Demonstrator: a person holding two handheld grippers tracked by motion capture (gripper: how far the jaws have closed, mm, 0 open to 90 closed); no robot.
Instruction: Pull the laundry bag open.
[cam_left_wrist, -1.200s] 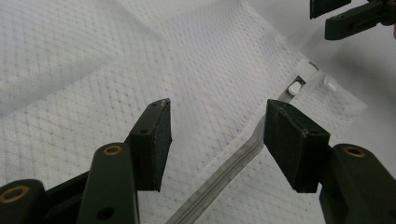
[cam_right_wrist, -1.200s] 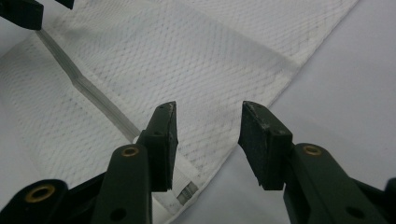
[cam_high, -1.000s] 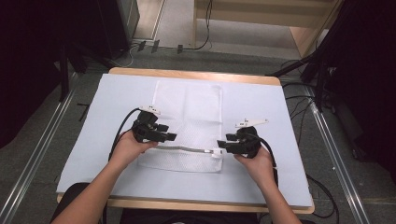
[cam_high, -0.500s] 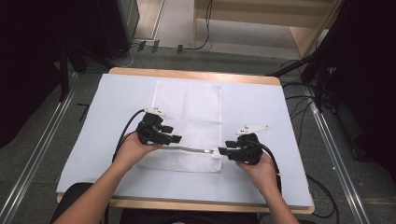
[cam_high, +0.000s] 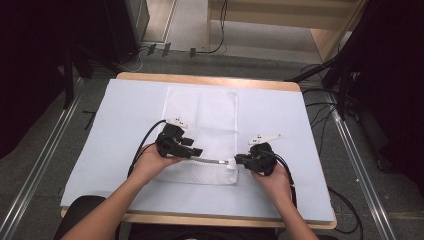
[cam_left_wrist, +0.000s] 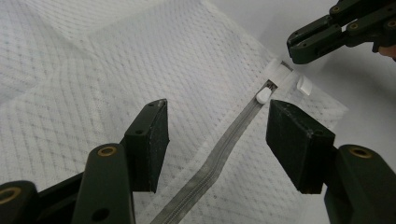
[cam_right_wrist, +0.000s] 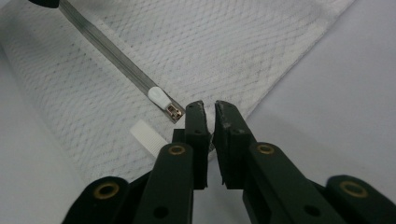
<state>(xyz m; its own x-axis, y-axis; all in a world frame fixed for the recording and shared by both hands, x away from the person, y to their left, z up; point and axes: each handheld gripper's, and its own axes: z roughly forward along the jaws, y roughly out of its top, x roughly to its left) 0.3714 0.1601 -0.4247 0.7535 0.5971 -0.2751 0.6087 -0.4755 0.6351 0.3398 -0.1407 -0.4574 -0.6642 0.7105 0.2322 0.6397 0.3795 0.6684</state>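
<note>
Partly hidden: mesh bag (cam_high: 202, 120) beneath claws.

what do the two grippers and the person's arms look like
Both the left gripper and the right gripper are black, with blocky dark jaws joined by brass-coloured rivets. Each carries a pale plate on top and trails a black cable. The person's forearms are bare, with no sleeves in sight.
</note>
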